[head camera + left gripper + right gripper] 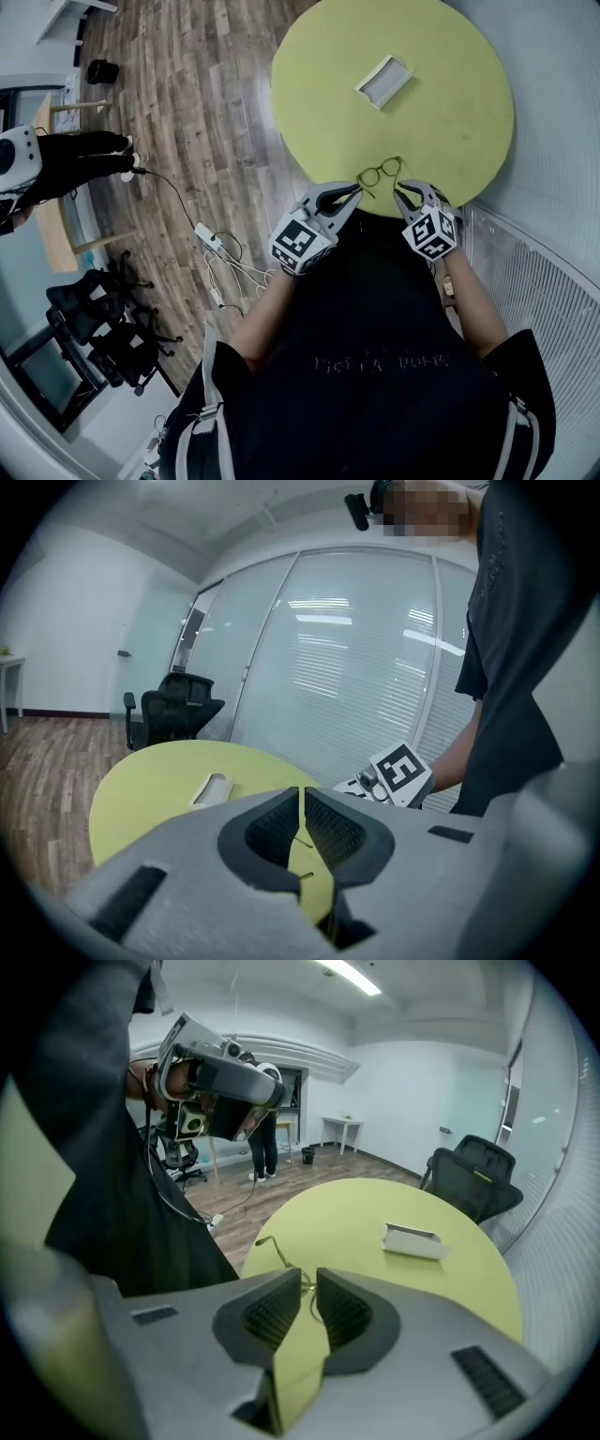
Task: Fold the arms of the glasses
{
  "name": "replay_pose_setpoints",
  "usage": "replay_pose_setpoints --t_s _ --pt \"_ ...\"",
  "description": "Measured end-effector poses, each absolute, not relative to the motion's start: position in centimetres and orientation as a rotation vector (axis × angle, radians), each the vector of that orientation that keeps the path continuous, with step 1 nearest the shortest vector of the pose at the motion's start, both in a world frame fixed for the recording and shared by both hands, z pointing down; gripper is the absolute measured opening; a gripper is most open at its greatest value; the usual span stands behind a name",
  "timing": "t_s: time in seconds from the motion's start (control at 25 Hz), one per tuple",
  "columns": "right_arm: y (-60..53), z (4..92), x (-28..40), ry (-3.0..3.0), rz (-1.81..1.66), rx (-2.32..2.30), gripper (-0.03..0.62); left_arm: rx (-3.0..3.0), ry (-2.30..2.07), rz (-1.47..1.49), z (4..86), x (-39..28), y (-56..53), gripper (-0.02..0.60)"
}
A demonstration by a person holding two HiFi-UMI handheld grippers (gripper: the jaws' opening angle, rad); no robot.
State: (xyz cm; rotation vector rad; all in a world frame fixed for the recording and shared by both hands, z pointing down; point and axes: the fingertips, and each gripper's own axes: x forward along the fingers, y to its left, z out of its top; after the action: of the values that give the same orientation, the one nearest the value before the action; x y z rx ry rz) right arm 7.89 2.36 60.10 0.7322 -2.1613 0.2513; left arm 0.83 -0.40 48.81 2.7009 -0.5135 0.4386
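Glasses (380,173), one thin-rimmed pair, lie at the near edge of the round yellow-green table (450,122), their arms spread open toward me.

Well to the left of the table, two black office chairs (103,328) stand on the wood floor, partly cut off by the frame. One white power strip (208,237) lies nearer the table's left side, its cables too tangled to count.

My left gripper (301,795) is at the table's near rim, its tip against the left end of the glasses. Its jaws are clenched to a hairline slit. I can make out nothing between the pads, and its own body hides the frame from its camera.

Toward the table's far side sits one white open case (384,82), well apart from the glasses.

My right gripper (308,1277) is at the right end of the glasses, also over the near rim. Its jaws stand a little apart, released, with the thin wire of the frame showing at the mouth of the gap. The rest of that wire is hidden behind the jaws.
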Motion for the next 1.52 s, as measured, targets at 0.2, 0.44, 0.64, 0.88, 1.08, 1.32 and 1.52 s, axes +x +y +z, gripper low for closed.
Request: replay_pose_setpoints --t_s 0.2,0.44,0.64,0.88,1.08,1.32,1.52 --pt "2.5 61.1 7.5 -2.140 0.317 0.732 0.034 2.680 -0.523 0.443 49.3 0.2 -0.5 0.034" --pt "2.1 62.0 7.8 -2.088 0.336 0.812 0.035 2.675 -0.544 0.432 49.3 0.0 -1.2 0.034" --pt "2.3 62.4 7.1 -2.086 0.370 0.804 0.065 2.665 -0.562 0.437 49.6 -0.8 -1.7 0.034" --pt "2.9 62.9 6.8 -2.099 0.373 0.752 0.086 2.675 -0.551 0.415 49.7 -0.2 -1.6 0.034" --pt "3.3 63.1 7.0 -2.088 0.366 0.749 0.091 2.664 -0.549 0.435 49.8 -0.1 -0.9 0.034" --pt "2.7 64.5 6.9 -2.028 0.199 0.649 0.106 2.656 -0.563 0.410 49.8 -0.8 -0.7 0.034" --pt "2.0 64.9 7.1 -1.982 0.046 0.531 0.106 2.654 -0.567 0.417 49.4 -1.0 -0.4 0.034"
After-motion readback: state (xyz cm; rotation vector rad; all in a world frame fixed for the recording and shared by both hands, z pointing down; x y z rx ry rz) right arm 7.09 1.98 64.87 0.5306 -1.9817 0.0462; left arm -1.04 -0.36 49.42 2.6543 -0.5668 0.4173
